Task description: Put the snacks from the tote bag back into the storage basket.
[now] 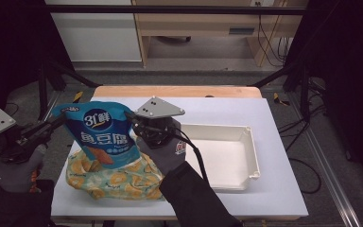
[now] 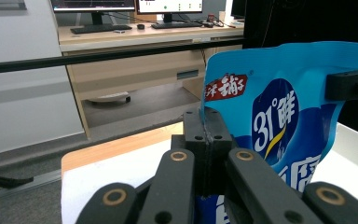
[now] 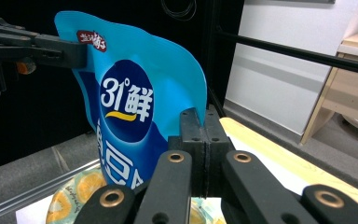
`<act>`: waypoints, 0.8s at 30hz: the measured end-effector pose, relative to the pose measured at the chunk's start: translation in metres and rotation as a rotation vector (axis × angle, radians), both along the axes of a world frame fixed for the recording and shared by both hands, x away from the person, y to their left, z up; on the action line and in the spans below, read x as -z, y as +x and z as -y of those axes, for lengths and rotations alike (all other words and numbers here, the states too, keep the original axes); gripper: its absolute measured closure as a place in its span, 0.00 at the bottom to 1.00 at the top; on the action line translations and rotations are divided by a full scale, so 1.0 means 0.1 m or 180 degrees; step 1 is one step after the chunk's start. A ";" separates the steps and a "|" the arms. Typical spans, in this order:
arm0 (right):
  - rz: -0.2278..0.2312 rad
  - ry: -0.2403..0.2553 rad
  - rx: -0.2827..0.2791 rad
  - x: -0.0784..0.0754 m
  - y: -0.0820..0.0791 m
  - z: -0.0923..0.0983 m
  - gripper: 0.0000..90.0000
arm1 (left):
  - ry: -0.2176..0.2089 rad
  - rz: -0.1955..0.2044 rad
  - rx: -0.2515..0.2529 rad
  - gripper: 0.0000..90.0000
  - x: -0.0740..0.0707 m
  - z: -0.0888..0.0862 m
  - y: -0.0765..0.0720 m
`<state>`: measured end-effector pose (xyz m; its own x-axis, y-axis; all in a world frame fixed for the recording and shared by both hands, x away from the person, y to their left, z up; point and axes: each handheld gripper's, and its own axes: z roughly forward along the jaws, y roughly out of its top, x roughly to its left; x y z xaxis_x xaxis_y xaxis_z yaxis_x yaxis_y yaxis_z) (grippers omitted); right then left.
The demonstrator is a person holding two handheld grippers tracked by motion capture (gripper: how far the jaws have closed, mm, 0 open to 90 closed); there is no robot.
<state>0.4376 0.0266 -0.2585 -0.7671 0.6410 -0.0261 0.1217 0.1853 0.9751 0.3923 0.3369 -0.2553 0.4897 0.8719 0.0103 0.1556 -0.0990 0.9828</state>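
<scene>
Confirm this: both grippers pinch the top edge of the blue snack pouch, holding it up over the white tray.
Not over the white tray. The high view shows the blue snack pouch, pinched by the left gripper and right gripper, above the orange-patterned bag beside the tray.

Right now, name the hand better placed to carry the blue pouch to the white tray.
Right, probably. The right gripper pinches the blue pouch on the side nearest the white tray; the left gripper holds the far edge.

Two snack bags – one blue bag [image 1: 103,137], one orange-print bag [image 1: 116,182] – one white tray [image 1: 246,156], two grippers [image 1: 59,122] [image 1: 131,117]
</scene>
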 end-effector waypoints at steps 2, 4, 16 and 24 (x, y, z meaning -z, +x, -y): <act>0.0012 -0.0006 -0.0003 -0.02 0.00 0.00 1.00 | -0.0014 0.0014 0.0000 1.00 -0.02 0.00 -0.01; 0.0017 -0.0010 -0.0005 -0.05 -0.01 0.00 1.00 | -0.0023 0.0029 0.0001 1.00 -0.04 0.00 -0.01; 0.0120 -0.0001 -0.0026 -0.22 -0.04 0.03 1.00 | -0.0028 0.0123 0.0013 1.00 -0.19 0.03 -0.07; 0.0144 0.0012 -0.0041 -0.29 -0.07 0.09 1.00 | -0.0034 0.0139 0.0034 1.00 -0.25 0.08 -0.09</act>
<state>0.4301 0.0173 -0.2291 -0.7734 0.6311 -0.0586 0.0749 0.1829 0.9803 0.3837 0.3287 -0.2299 0.4982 0.8668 0.0225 0.1115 -0.0898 0.9897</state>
